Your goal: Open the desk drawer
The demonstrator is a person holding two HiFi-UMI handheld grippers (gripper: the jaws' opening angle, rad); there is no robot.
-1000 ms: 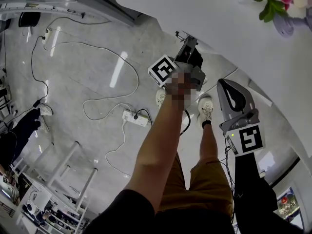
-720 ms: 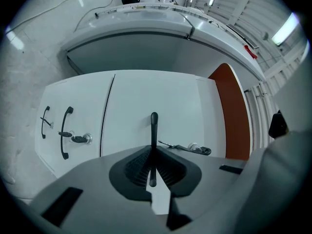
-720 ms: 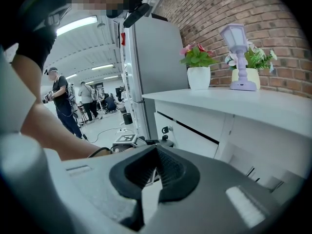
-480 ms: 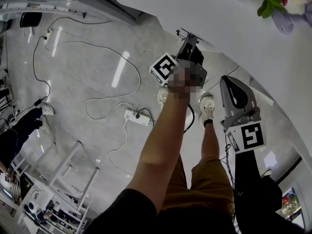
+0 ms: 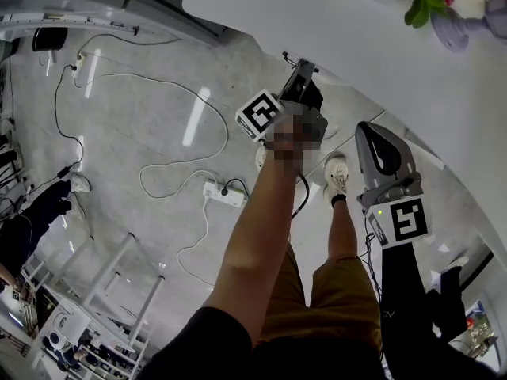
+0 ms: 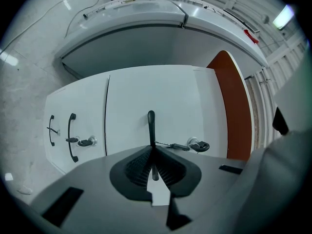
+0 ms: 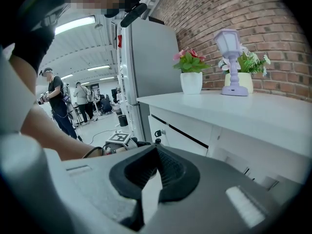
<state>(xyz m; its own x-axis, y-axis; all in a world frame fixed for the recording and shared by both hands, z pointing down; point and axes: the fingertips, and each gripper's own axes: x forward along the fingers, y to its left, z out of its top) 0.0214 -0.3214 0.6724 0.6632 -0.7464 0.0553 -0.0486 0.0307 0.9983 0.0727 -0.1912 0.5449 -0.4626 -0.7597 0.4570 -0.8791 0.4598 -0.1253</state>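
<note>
The handle (image 6: 151,123) is a slim black bar on the white drawer front (image 6: 131,96), under the desk top (image 5: 356,30). The left gripper (image 6: 152,152) has its jaws closed on this bar, which runs down between the ribbed pads (image 6: 134,167). Whether the drawer is pulled out at all I cannot tell. Just beside the handle a key (image 6: 197,145) with a black head sits in the lock. The next panel (image 6: 78,116) carries a second handle (image 6: 71,136) and a second key (image 6: 87,141). On the other side of the drawer front runs an orange-brown panel (image 6: 234,106).

From the head, the left gripper reaches under the desk edge, and its cube (image 5: 261,115) shows a black-and-white square marker. The right gripper (image 7: 155,152) is held apart from the desk, jaws pressed together with nothing between them. Its cube (image 5: 400,222) bears a different square marker, with a small green light just beside it.

On the desk stand a white pot of pink flowers (image 7: 191,74) and a lilac lantern lamp (image 7: 231,62) against a brick wall (image 7: 243,13). A grey cabinet (image 7: 146,77) stands at the desk's end. The person wears orange shorts (image 5: 341,291) and white shoes (image 5: 337,176). On the grey floor (image 5: 119,133) lie a white power strip (image 5: 220,191) and loose cables (image 5: 170,161). People (image 7: 56,101) stand far back in the hall.
</note>
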